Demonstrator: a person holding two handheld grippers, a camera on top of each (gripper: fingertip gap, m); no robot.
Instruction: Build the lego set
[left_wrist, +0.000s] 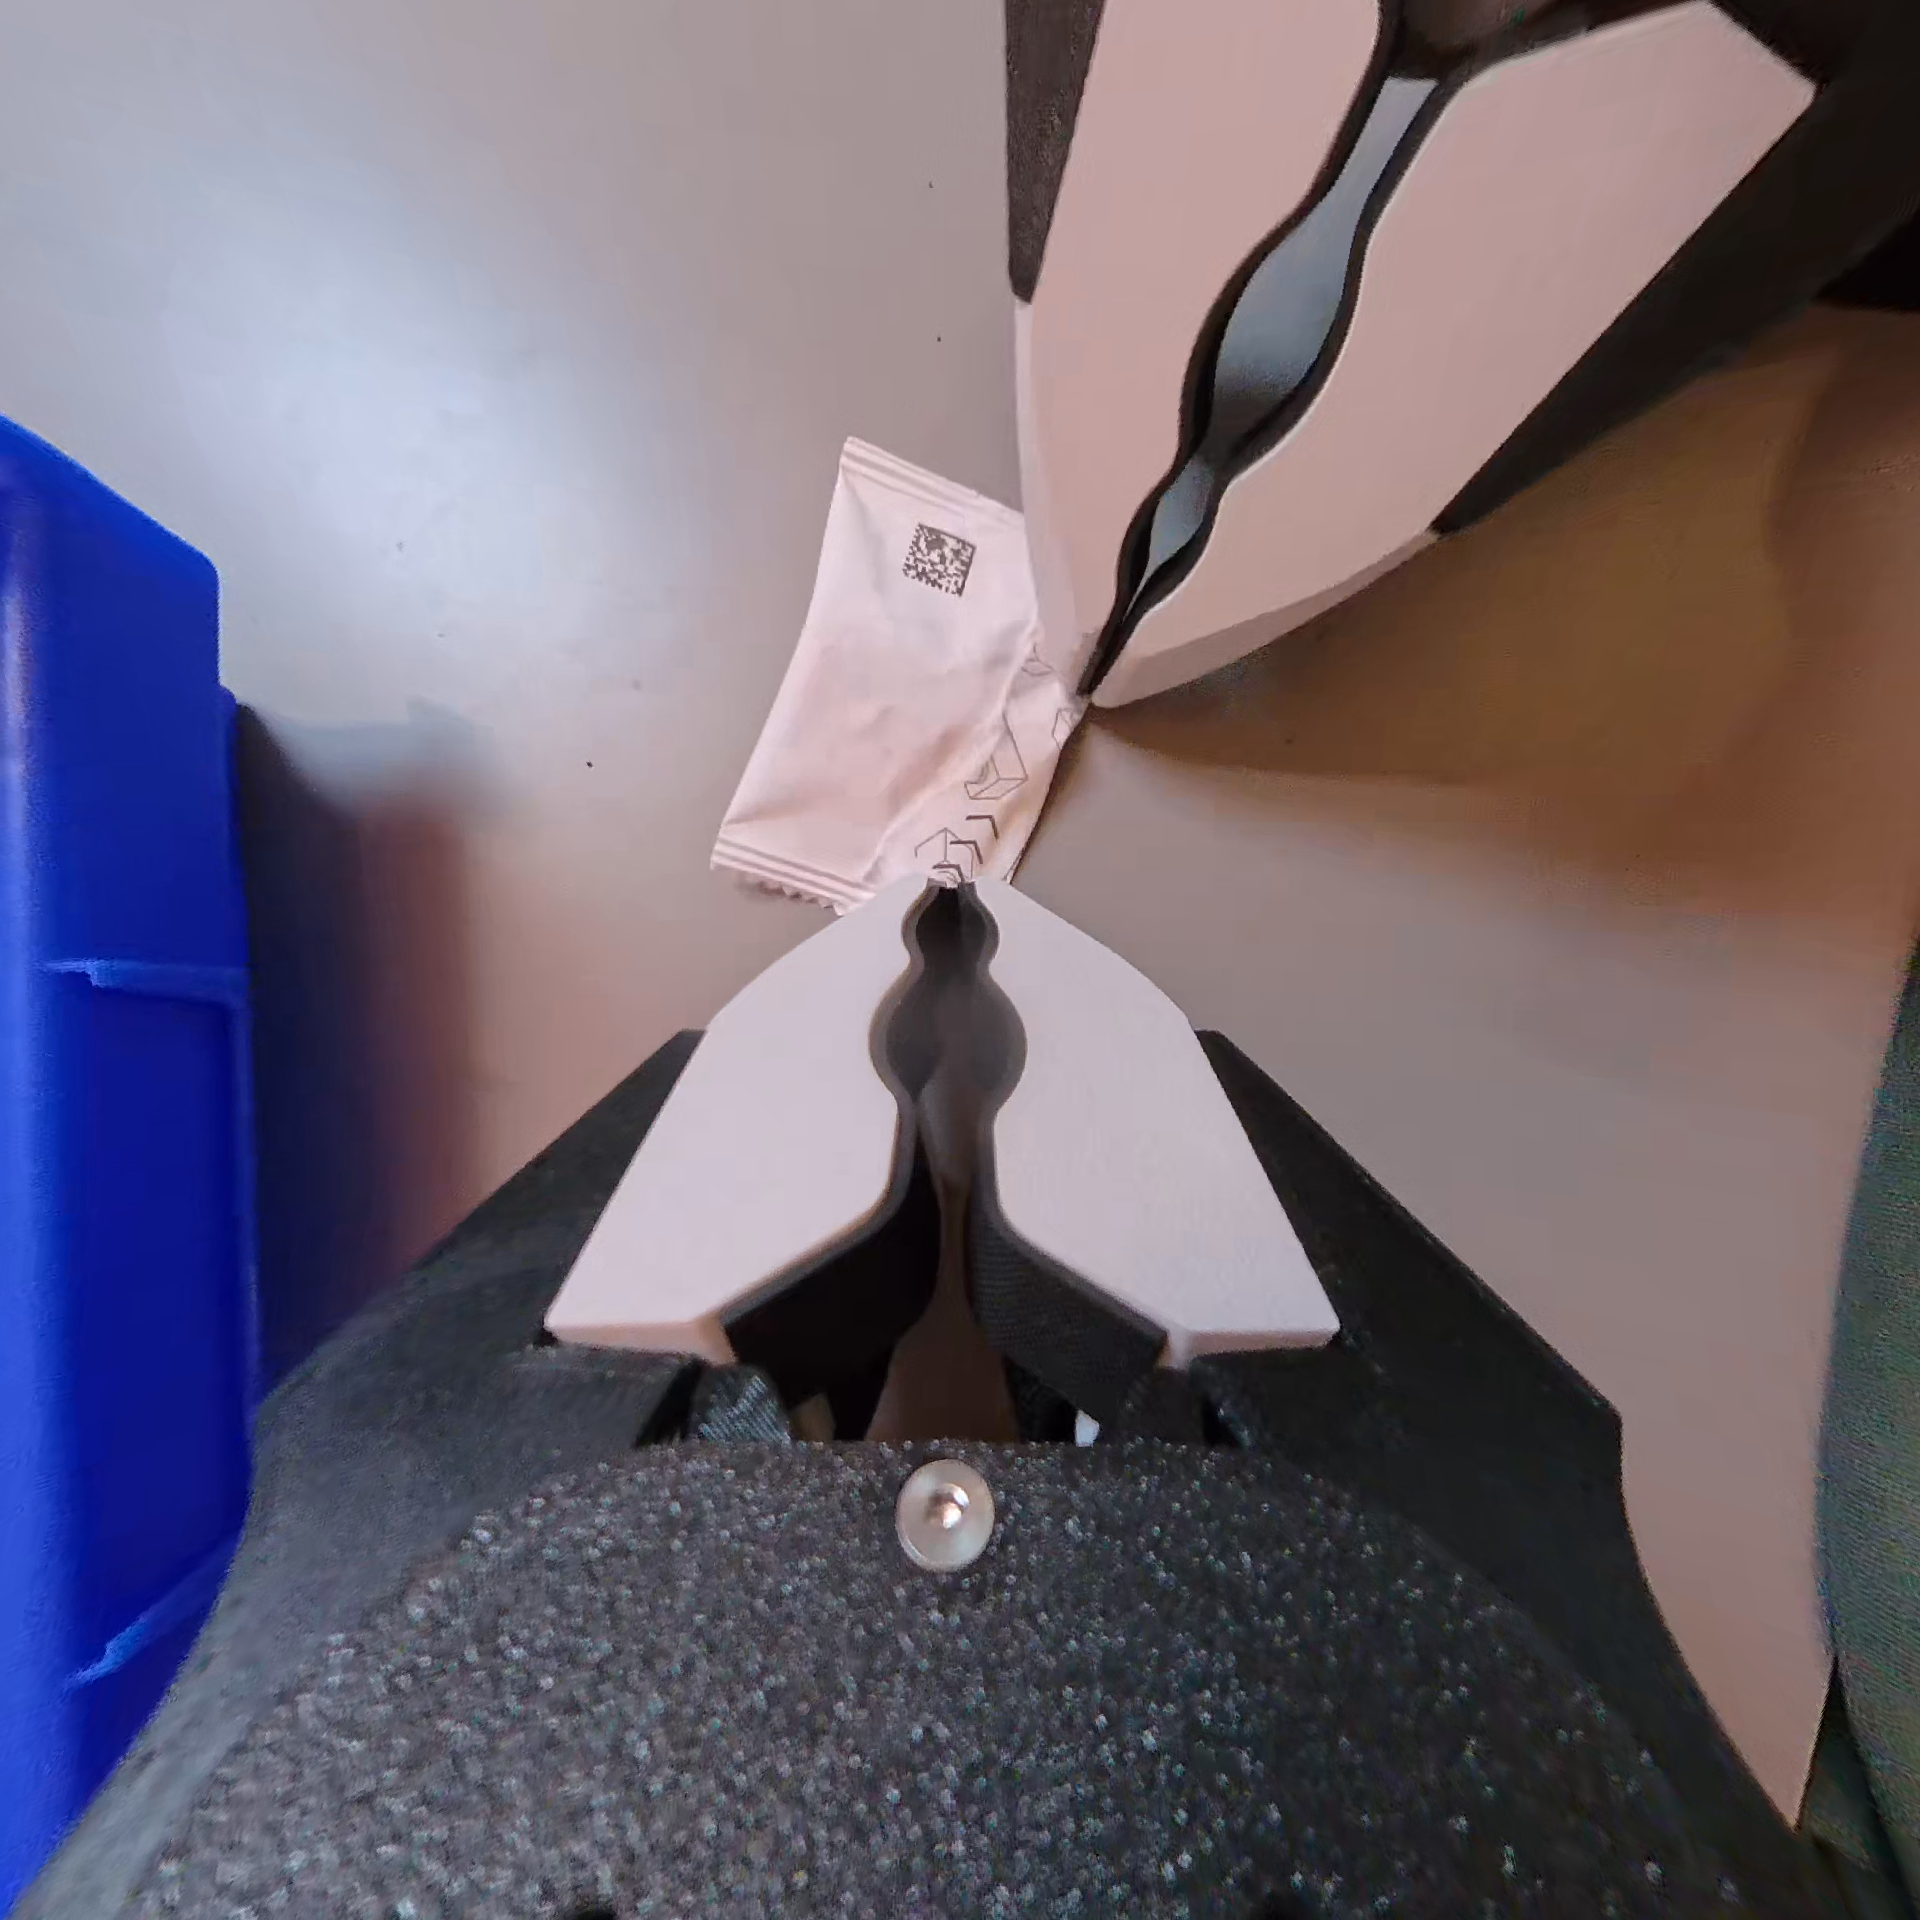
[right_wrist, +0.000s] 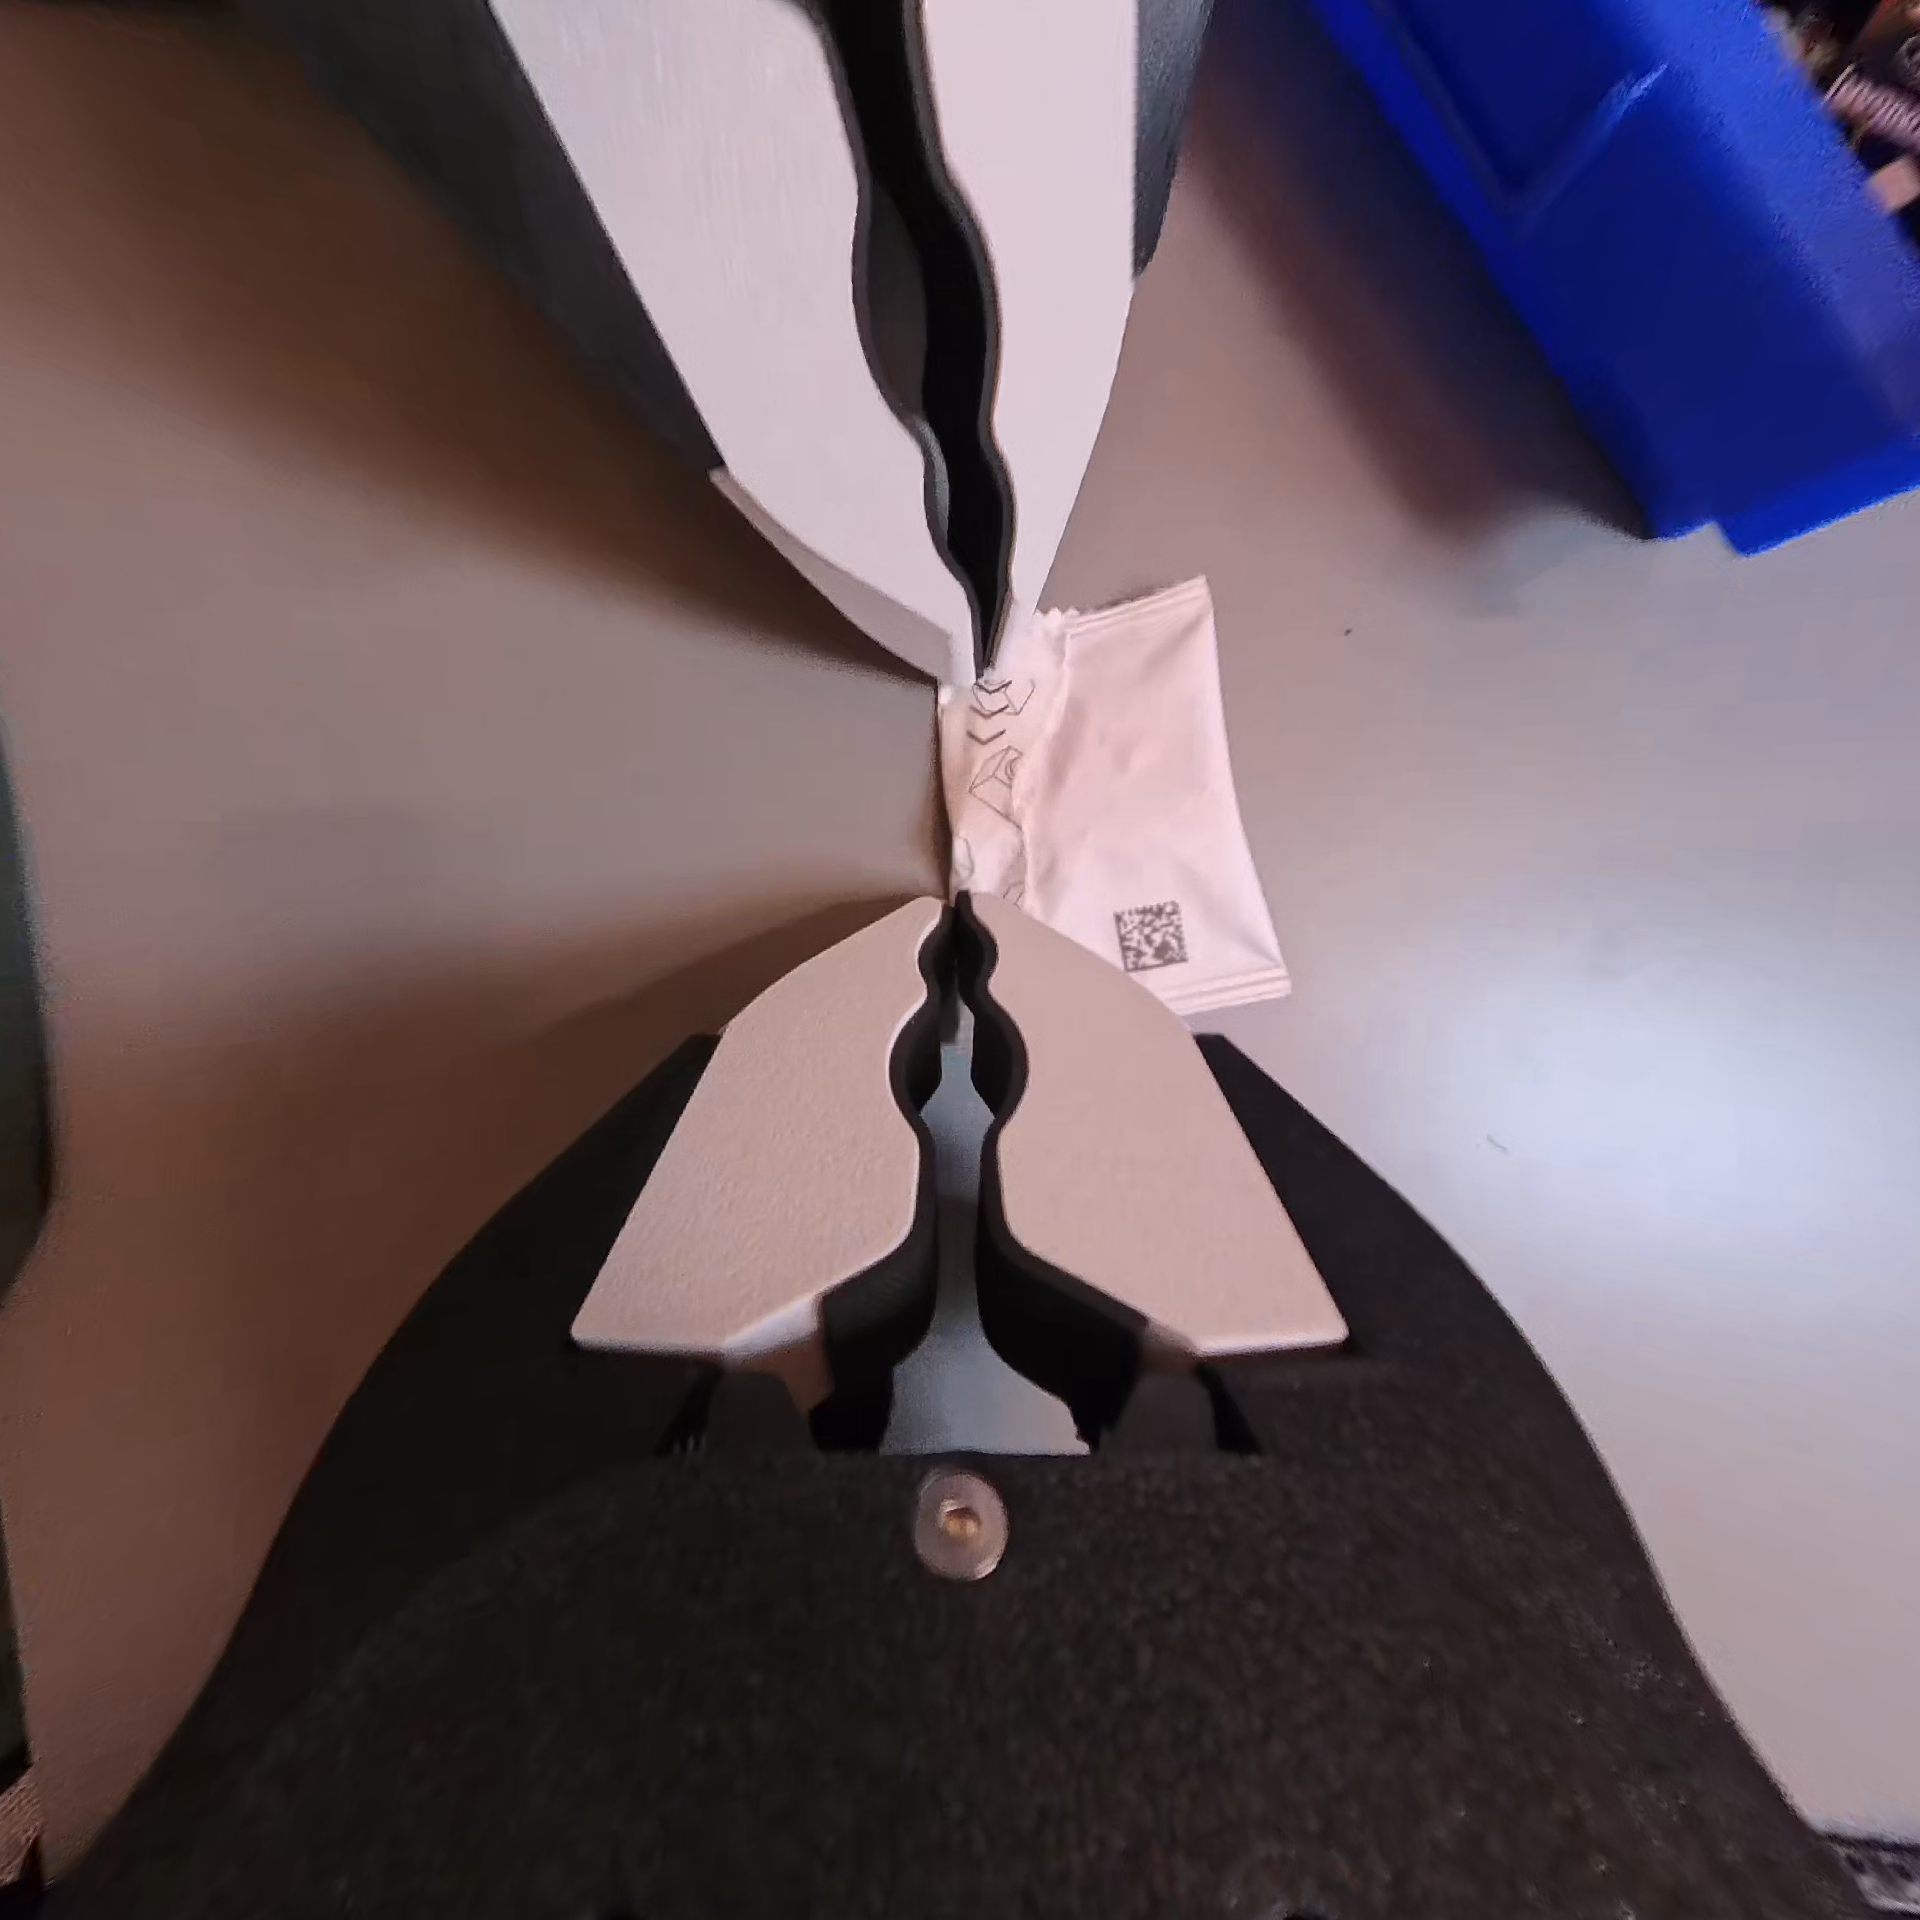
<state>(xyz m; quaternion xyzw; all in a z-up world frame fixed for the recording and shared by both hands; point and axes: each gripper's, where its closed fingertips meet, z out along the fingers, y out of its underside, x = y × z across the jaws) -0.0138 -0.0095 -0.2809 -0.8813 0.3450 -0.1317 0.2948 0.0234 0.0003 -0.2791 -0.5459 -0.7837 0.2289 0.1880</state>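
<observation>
Tongs meet tip to tip over the pale grey tabletop: the left gripper is pinched on one corner of a small white crinkled paper sachet bearing a square printed code, and the right gripper is clamped on the corner opposite. Sachet hangs stretched between both tips, its body flaring off to one side, with a blue plastic bin well apart, beyond that free side.

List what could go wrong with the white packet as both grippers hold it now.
1. Both the left gripper and the right gripper pinch only the white packet by its edge corners; it could slip free.
2. The stretch between the tips looks crumpled, so pulling apart may tear it abruptly.
3. The blue bin stands close; a swing could strike it.
</observation>
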